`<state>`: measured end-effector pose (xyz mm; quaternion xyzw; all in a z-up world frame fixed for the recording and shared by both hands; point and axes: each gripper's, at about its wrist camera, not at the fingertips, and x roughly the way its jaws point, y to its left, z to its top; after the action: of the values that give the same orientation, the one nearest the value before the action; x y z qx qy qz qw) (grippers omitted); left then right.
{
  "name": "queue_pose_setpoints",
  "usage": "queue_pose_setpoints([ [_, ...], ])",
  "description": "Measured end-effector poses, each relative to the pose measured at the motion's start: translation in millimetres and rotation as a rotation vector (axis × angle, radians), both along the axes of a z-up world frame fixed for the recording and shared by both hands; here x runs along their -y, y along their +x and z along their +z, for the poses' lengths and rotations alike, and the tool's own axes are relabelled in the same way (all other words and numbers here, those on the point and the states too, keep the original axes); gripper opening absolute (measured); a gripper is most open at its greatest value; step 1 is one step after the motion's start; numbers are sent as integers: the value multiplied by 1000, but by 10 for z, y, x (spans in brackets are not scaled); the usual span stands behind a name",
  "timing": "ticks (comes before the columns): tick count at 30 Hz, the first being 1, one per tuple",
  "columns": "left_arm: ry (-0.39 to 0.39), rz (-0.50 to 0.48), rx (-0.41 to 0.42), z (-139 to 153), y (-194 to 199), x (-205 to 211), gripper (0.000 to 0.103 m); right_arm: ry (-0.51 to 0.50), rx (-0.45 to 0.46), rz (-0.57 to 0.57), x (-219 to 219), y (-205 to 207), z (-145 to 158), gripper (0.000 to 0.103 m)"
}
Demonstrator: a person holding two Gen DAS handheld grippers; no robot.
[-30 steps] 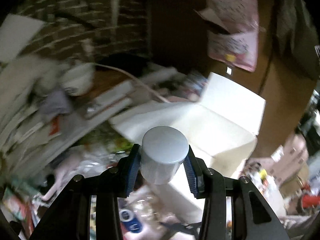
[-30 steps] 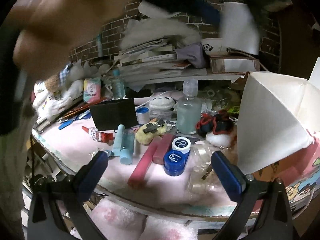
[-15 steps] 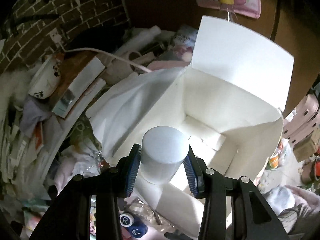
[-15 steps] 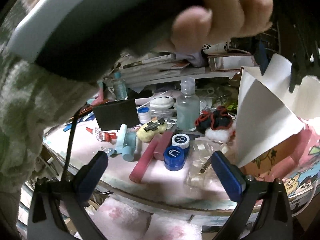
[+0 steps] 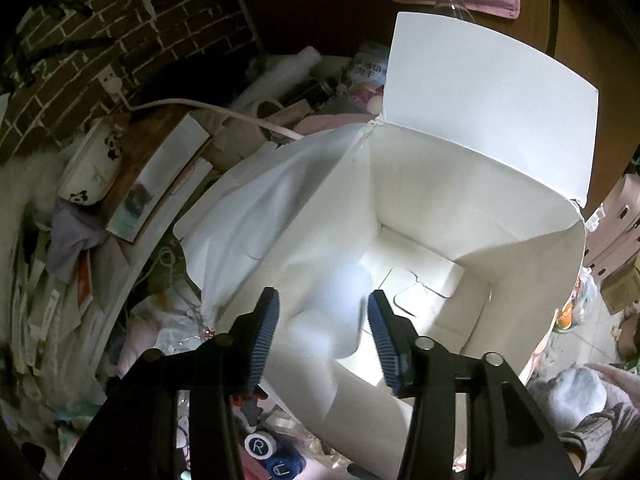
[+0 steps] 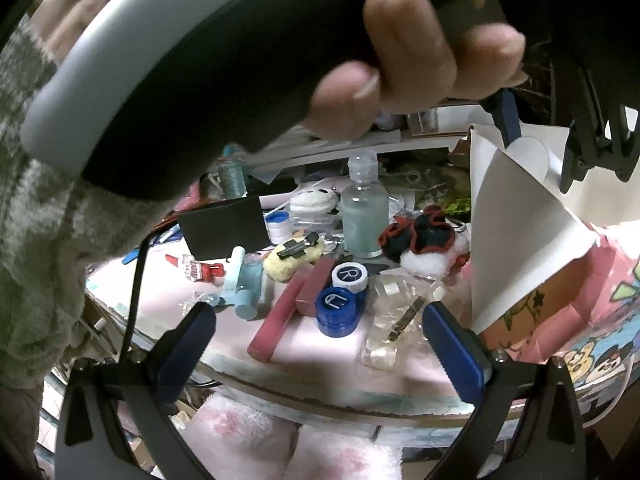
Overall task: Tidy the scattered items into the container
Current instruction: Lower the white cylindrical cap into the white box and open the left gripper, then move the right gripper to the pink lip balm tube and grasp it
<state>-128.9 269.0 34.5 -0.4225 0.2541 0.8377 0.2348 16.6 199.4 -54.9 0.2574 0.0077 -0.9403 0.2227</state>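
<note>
In the left wrist view our left gripper hangs over the open white box that fills the middle of the frame. Its jaws are opening, and the white jar shows as a blur between the blue pads, which no longer press on it. In the right wrist view our right gripper is spread wide with nothing between its fingers, low in the frame above the cluttered table. There lie a blue lens case, a red stick and a clear bottle, left of the box.
</note>
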Motion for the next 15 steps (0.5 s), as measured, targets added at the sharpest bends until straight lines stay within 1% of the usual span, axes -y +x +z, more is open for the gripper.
queue_pose_setpoints([
  [1, 12, -5, -8, 21, 15, 4, 56, 2, -1, -2, -5, 1, -1, 103],
  [2, 27, -12, -17, 48, 29, 13, 66, 4, -2, -4, -11, 2, -4, 103],
  [3, 45, -19, -23, 80, 48, 23, 71, 6, -4, -6, -16, 3, -8, 103],
  [6, 74, -26, -69, 193, 119, 57, 72, 11, -1, -6, -15, 5, -32, 103],
  [8, 121, -35, -86, 306, 188, 124, 73, -2, -3, 2, -34, 29, -50, 103],
  [10, 193, -42, -114, 468, 290, 261, 81, -22, -7, 5, -57, 48, -71, 102],
  [11, 224, -41, -137, 541, 340, 333, 88, -25, -10, 9, -62, 55, -83, 101],
  [13, 285, -24, -191, 685, 450, 520, 91, -22, -9, 17, -64, 65, -109, 91],
  [15, 343, 18, -255, 798, 585, 781, 93, -17, -2, 34, -54, 71, -134, 87],
])
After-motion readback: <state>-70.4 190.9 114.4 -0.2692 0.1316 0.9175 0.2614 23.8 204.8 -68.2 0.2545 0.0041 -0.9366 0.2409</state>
